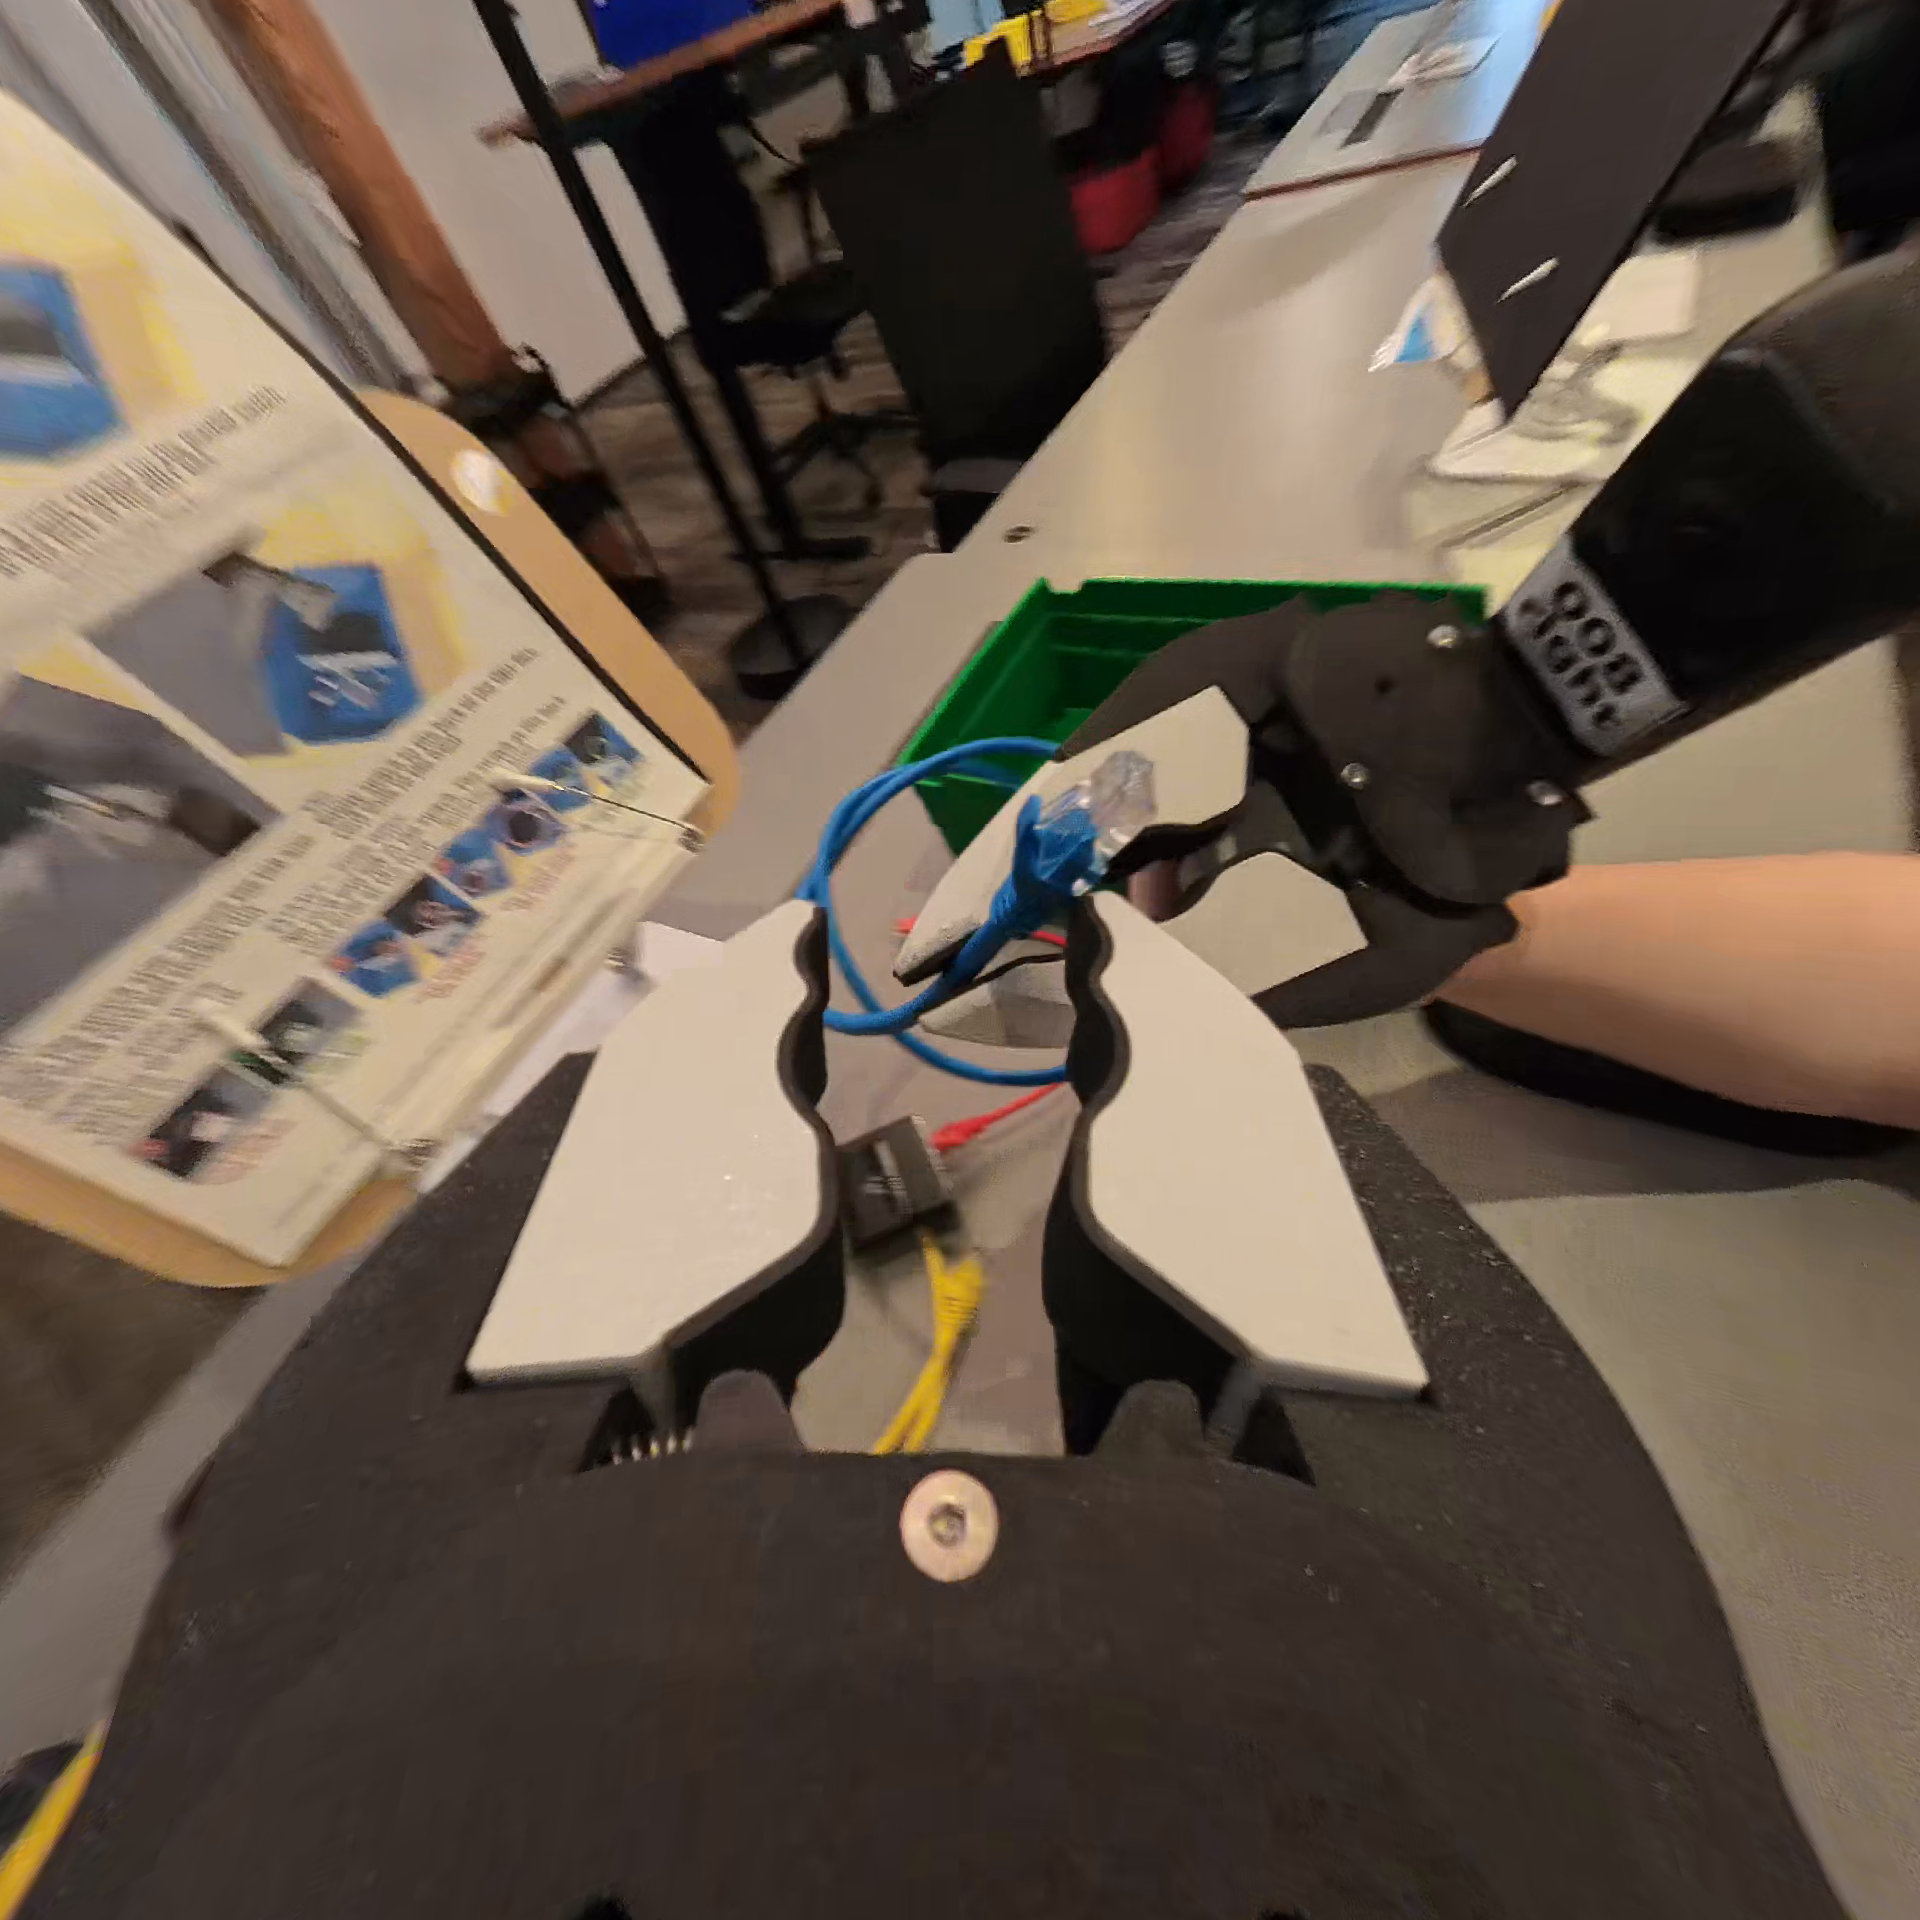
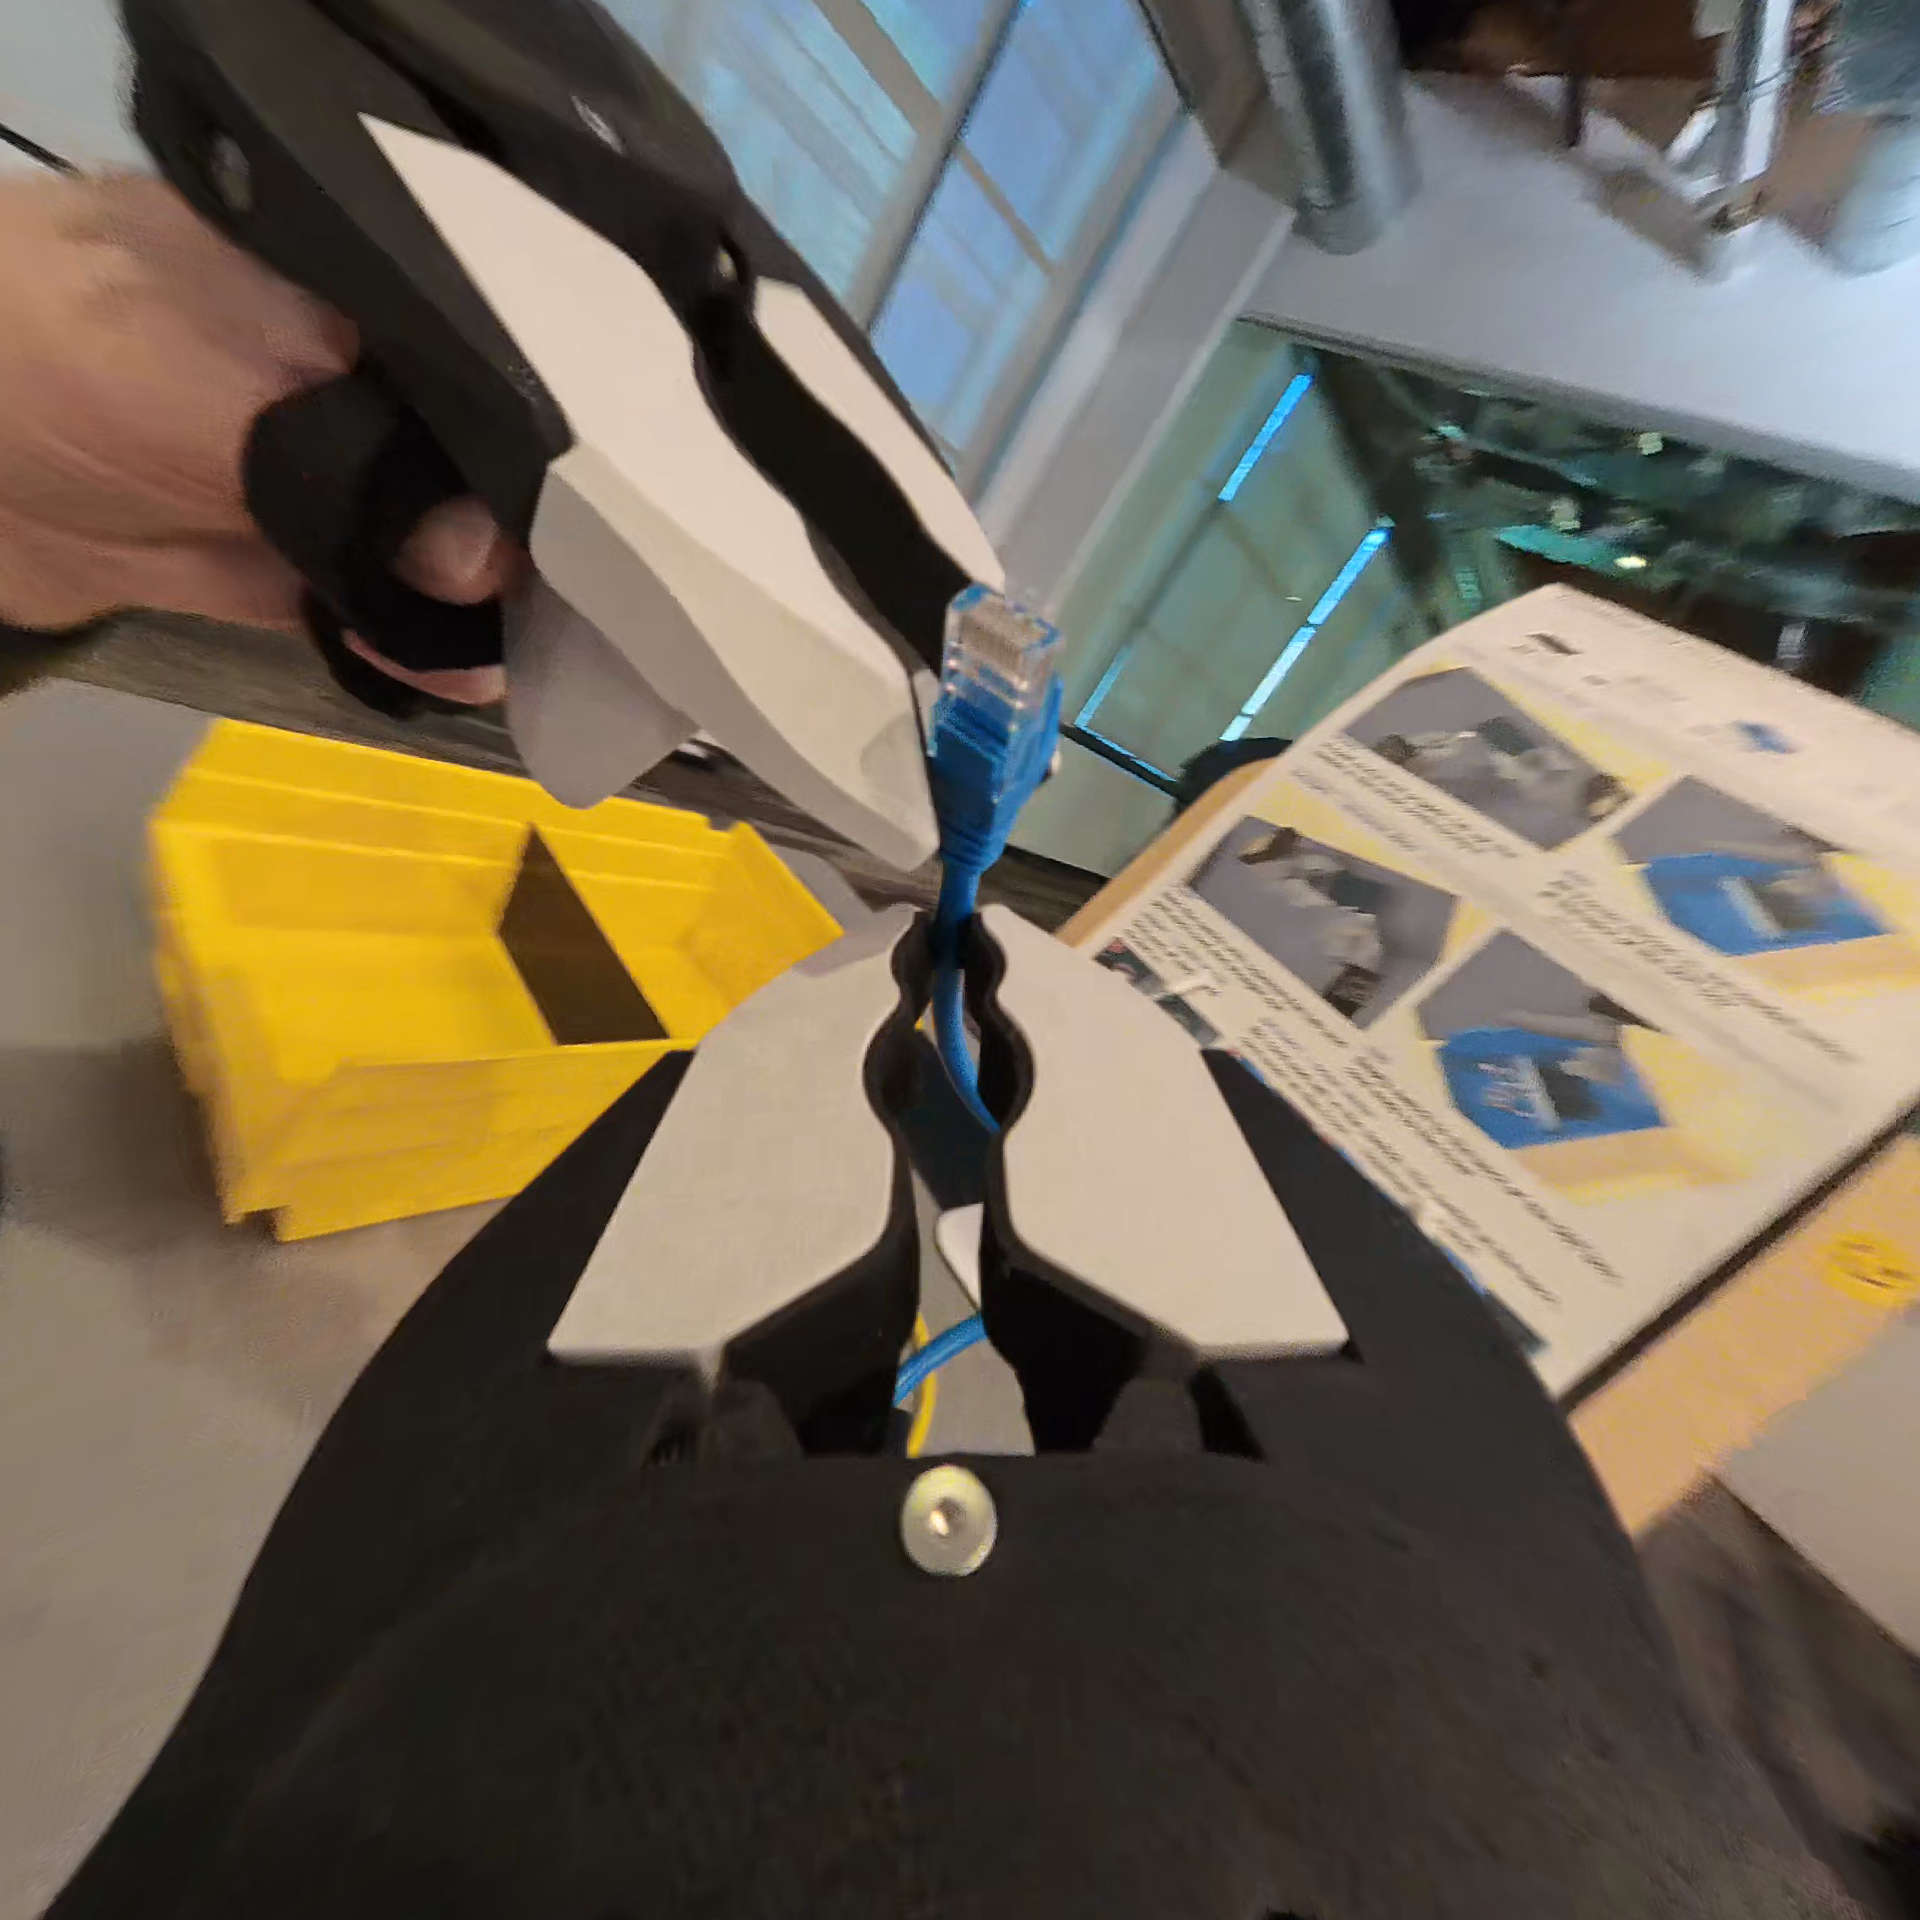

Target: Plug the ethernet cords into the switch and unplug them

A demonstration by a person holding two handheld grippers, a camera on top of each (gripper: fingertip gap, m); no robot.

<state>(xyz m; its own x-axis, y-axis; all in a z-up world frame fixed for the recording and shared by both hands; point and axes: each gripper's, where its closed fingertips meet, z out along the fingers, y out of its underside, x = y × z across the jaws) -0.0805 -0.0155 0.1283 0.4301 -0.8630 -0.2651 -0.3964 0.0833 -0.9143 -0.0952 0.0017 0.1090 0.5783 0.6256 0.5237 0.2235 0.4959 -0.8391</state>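
My right gripper [image 2: 948,935] is shut on a blue ethernet cord [image 2: 961,1029] just below its boot, and the clear plug [image 2: 1003,665] sticks up past the tips. In the left wrist view the right gripper [image 1: 966,966] reaches in from the right, holding the blue cord [image 1: 1039,883] in the air. My left gripper [image 1: 951,925] is open, its tips on either side of the cord's loop. Its fingers [image 2: 707,623] sit right beside the plug. The small black switch [image 1: 894,1184] lies on the table below, with a red cord [image 1: 987,1122] and a yellow cord [image 1: 945,1340] at it.
A green bin [image 1: 1039,665] stands behind the cords. A yellow bin [image 2: 416,997] is to the left in the right wrist view. A propped board with an instruction sheet [image 1: 260,831] stands at the left, also in the right wrist view [image 2: 1558,935]. A person's forearm [image 1: 1662,977] rests on the grey table. The grippers are tip to tip, or close to it.
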